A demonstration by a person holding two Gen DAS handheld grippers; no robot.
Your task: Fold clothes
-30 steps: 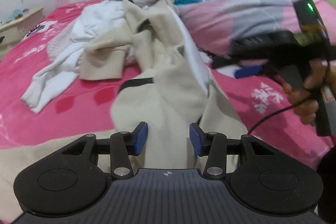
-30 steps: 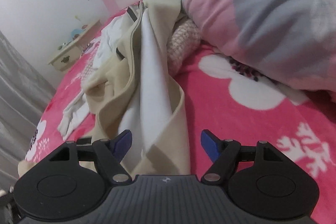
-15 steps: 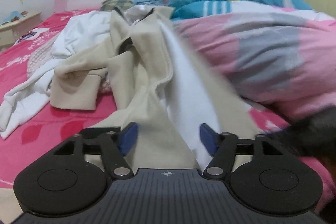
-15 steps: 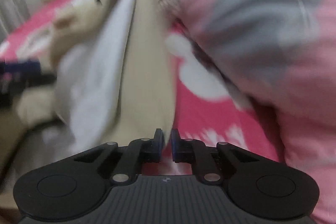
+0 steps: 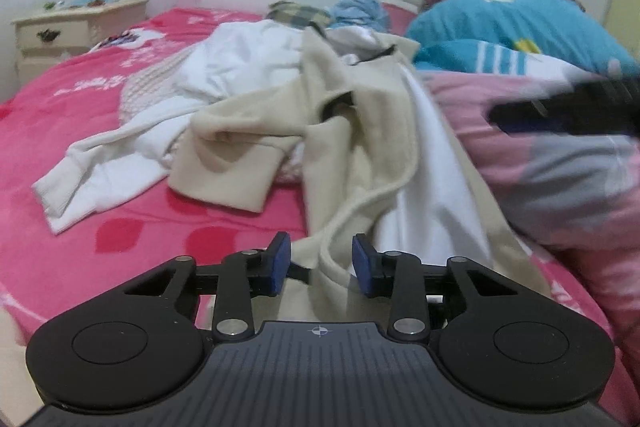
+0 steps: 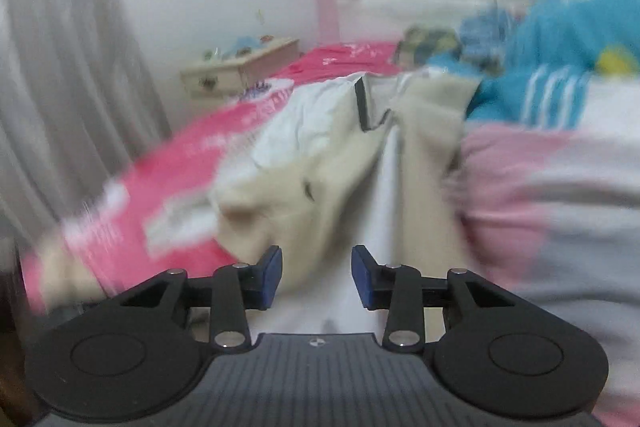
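- Where the pink bed carries everything, it counts as the largest item: a patterned spread, with a quilt heaped along its right side.
- Beige garment: long, unfolded, running from the clothes heap near the headboard down to both claws; pale lining exposed, one sleeve bunched to the left.
- White garment: crumpled beside and partly under the beige one, sleeve trailing toward the bed's left edge.
- Left claw: jaws moderately apart, a rolled beige hem lying between the pads without being pinched.
- Right claw: jaws equally apart, over the white lining; nothing gripped. This view is motion-blurred.
- Risk, judged: closing on the rolled hem could catch only the outer layer, so the lining slips free and the fold skews.
- Risk, judged: dragging the beige garment could pull the tangled white one along, or snag it on the quilt.
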